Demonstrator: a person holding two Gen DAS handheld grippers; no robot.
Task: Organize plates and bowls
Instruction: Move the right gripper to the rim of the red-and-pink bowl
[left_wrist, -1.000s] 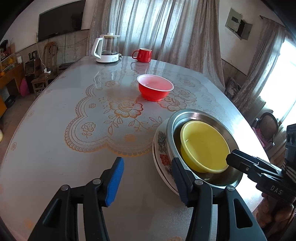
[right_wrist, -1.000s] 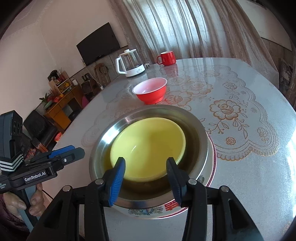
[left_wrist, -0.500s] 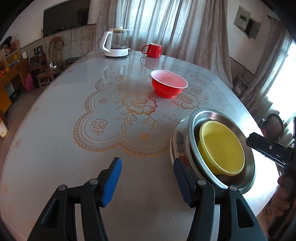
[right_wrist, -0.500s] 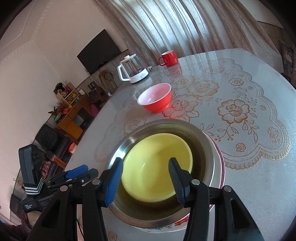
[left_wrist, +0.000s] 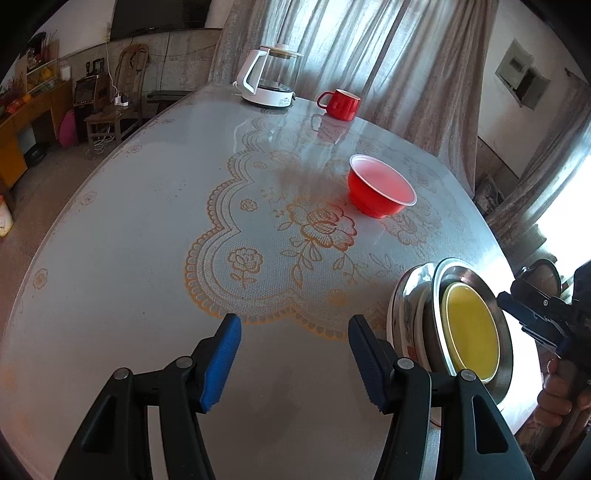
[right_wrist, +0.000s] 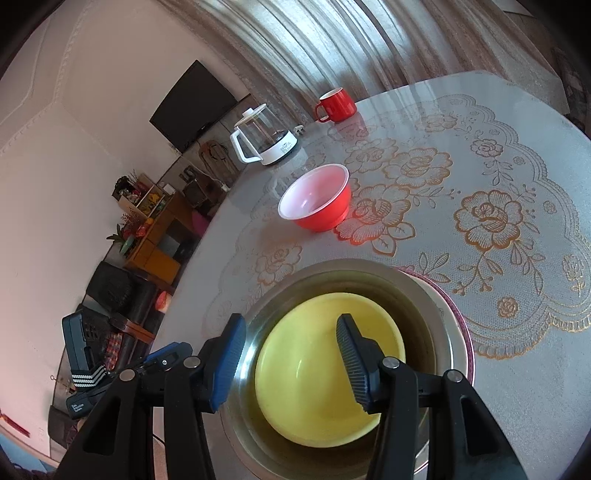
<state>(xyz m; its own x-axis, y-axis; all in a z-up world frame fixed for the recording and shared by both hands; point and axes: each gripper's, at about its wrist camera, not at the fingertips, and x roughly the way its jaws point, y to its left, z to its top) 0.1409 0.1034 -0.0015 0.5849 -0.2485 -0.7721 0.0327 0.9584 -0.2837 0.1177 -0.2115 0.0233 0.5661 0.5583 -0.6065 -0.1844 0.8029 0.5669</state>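
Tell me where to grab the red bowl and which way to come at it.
Take the red bowl by its thin rim, one finger inside and one outside. It stands upright and open with nothing in it, apart from the stack, and its sloped wall would likely slip in a side pinch. Come from above on the near side; the open left gripper has bare table ahead.

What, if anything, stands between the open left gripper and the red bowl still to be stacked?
Nothing visible does. From the left gripper to the red bowl there is only bare tablecloth. The stack with the yellow bowl sits off to the right, and kettle and mug stand beyond.
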